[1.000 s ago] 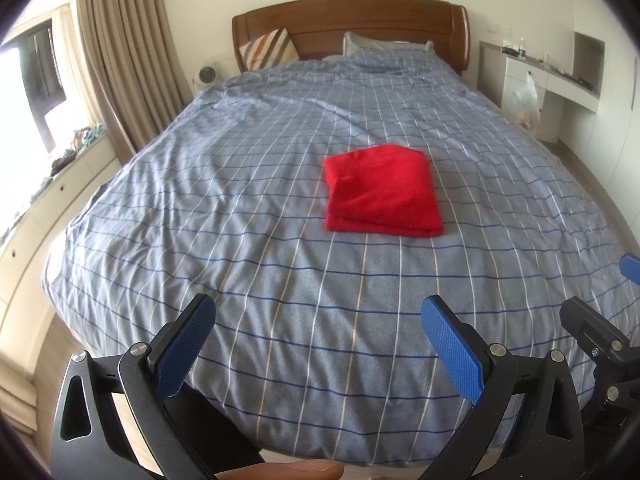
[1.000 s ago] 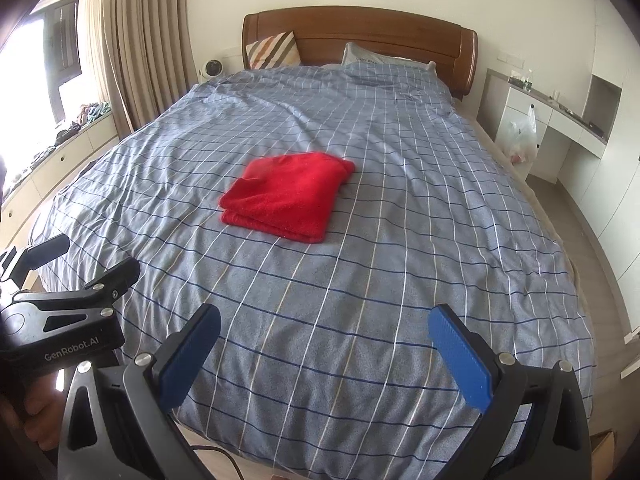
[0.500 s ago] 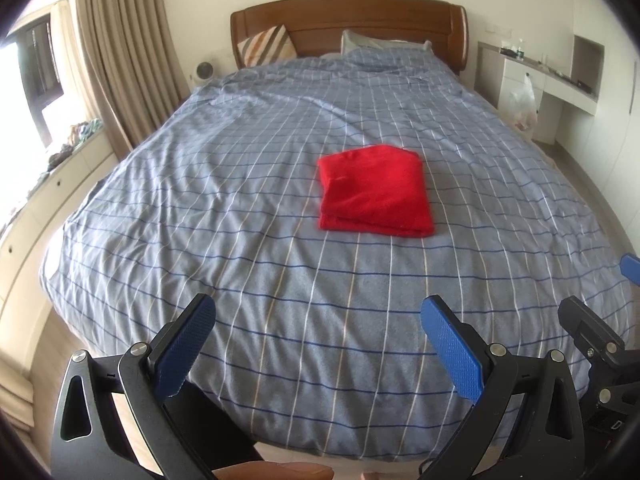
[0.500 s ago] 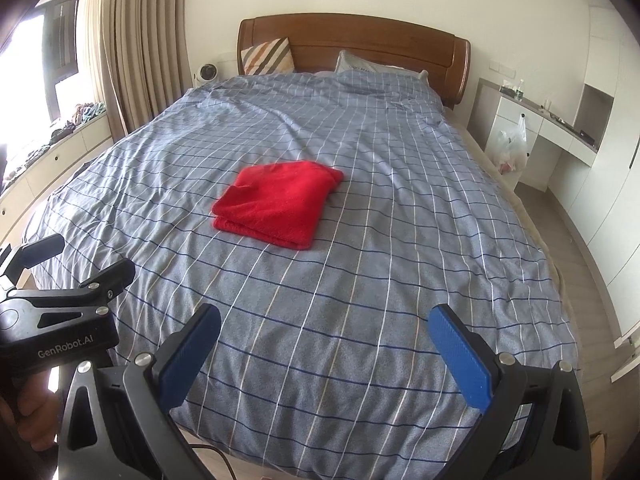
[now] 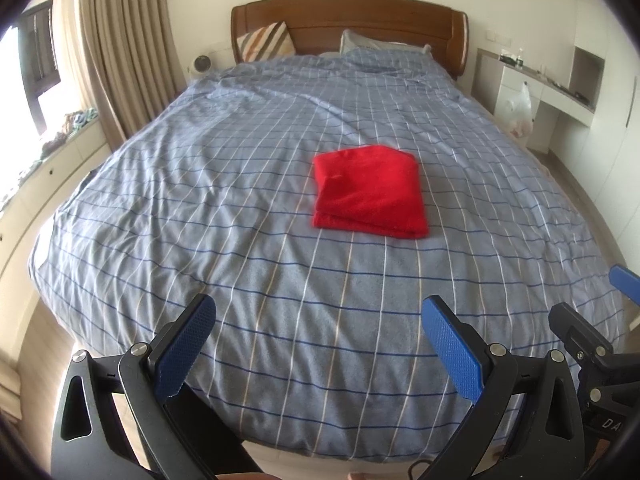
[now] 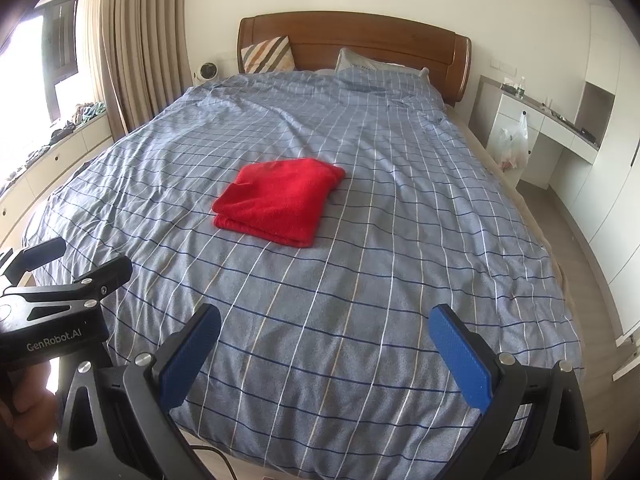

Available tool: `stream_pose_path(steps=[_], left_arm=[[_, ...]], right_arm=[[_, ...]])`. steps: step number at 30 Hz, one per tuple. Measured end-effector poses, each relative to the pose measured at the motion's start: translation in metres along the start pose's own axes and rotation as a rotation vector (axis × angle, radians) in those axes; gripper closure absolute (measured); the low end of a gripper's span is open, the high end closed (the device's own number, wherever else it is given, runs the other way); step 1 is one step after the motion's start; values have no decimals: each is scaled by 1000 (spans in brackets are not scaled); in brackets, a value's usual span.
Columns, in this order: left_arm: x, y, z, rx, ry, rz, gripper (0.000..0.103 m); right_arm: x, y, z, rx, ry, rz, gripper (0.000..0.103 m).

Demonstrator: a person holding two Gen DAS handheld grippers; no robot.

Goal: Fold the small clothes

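A: Item — red garment, folded flat, mid-bed?
B: Yes — the fold looks finished. Left gripper and right gripper: jaws apart, empty, held well clear near the bed's foot.

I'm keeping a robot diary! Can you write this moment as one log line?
red cloth: folded, lying on bed | left gripper: open, empty, away from cloth | right gripper: open, empty, away from cloth

Bright daylight came from the overexposed window at left; fisheye distortion curved and darkened the edges.
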State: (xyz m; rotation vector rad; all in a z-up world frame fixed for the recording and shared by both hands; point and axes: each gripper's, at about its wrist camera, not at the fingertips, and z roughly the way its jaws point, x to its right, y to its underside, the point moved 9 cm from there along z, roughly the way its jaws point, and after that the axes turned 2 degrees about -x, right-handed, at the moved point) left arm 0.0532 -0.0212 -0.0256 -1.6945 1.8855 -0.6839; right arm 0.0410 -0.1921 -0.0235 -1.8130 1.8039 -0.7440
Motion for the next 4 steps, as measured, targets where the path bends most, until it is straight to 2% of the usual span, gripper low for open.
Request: stream_pose_path(steps=[4], left_arm=[[0,0,1,-2,-9,4,0]], right_arm=[[0,1,4,-7,-5,4,1]])
